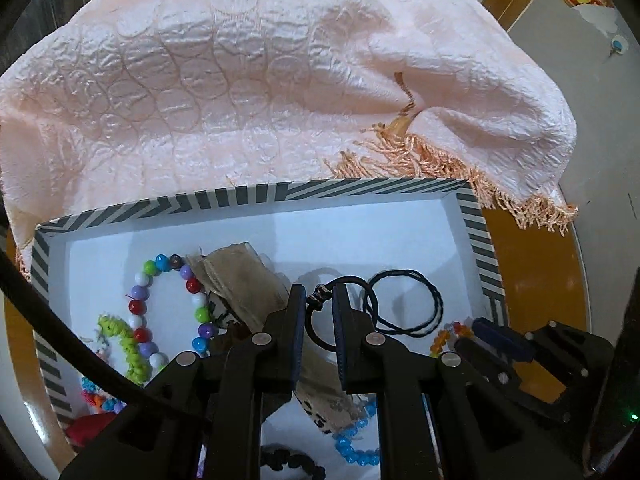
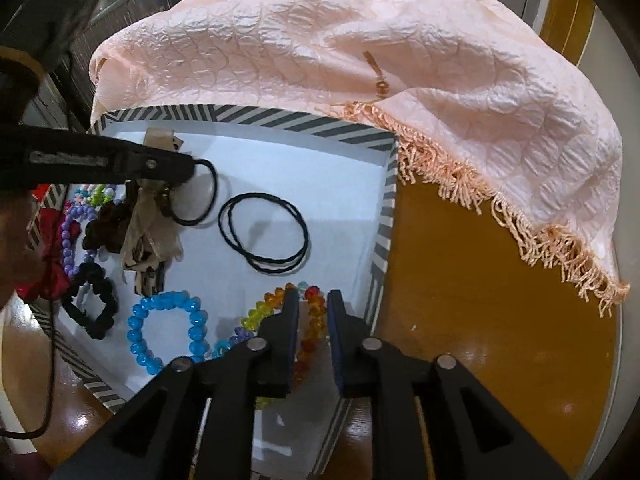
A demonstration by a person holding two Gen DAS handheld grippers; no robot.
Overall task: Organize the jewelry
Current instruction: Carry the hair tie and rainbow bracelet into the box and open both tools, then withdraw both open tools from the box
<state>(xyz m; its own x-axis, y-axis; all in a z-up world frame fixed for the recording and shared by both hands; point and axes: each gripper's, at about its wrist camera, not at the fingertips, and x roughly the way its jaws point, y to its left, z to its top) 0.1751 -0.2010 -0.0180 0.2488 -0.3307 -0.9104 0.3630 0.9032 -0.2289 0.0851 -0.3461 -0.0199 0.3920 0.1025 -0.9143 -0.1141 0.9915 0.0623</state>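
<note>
Left gripper (image 1: pixel 319 294) pinches black hair tie (image 1: pixel 320 322); striped box (image 1: pixel 256 194) below.

Both views are bright and evenly lit from above, with a soft sheen on the crinkled pink cloth (image 1: pixel 248 92) and small white glare spots on the glossy brown tabletop (image 2: pixel 500 320). Soft grey shadows fall on the white floor of the striped box (image 1: pixel 470 236) beside the black hair ties (image 2: pixel 264 232). The fisheye lens bends straight edges and leaves dark corners, and the nearest black parts at the bottom look slightly soft.
</note>
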